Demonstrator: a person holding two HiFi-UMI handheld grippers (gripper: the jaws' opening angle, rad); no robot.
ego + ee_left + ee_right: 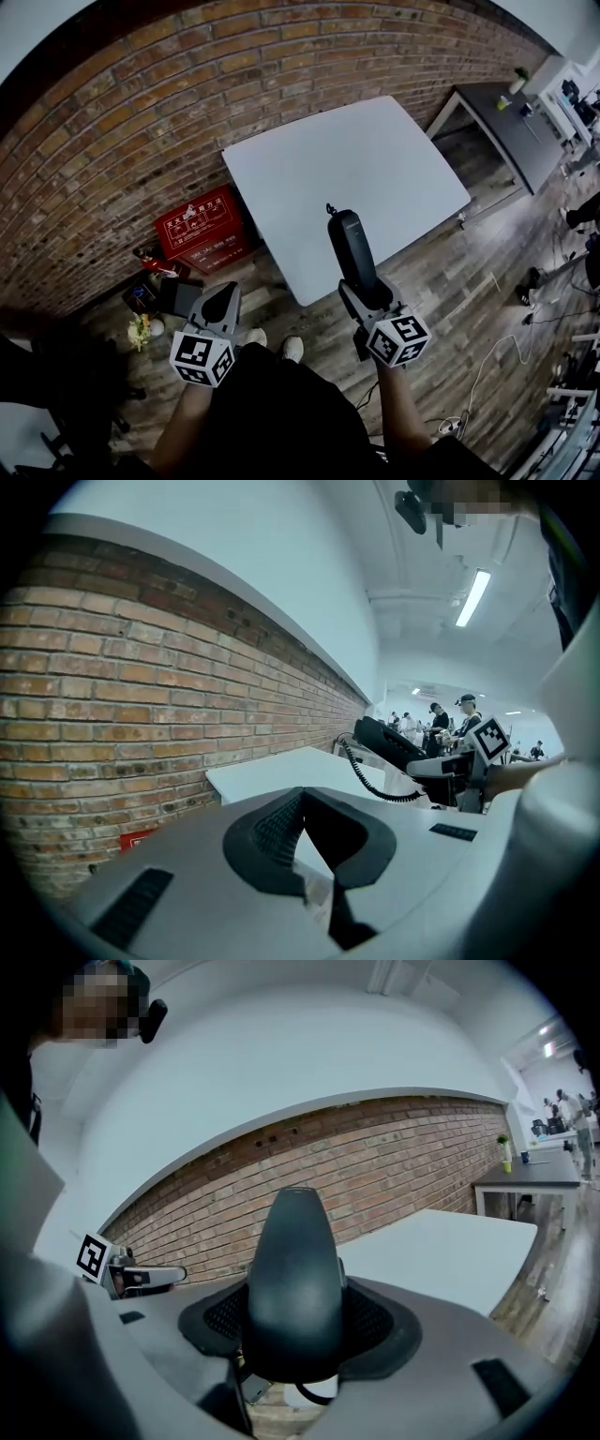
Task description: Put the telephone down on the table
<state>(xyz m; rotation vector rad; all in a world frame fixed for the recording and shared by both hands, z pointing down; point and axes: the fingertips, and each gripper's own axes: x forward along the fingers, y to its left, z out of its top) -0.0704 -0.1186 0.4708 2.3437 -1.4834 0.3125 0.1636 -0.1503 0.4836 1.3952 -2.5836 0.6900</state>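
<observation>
A black telephone handset (352, 246) stands upright in my right gripper (362, 287), which is shut on its lower end, above the near edge of the white table (347, 169). In the right gripper view the handset (292, 1269) fills the space between the jaws of the right gripper (294, 1326). The left gripper view shows the same handset (389, 742) with its coiled cord (370, 778) hanging over the table (281, 771). My left gripper (223, 302) hangs left of the table, shut and empty; its fingertips (300, 797) meet at a point.
A brick wall (122, 122) runs behind the table. A red crate (199, 225) and small clutter (155, 291) lie on the floor by the wall. A dark desk (506, 117) stands at the far right. Cables (487, 361) trail over the wooden floor.
</observation>
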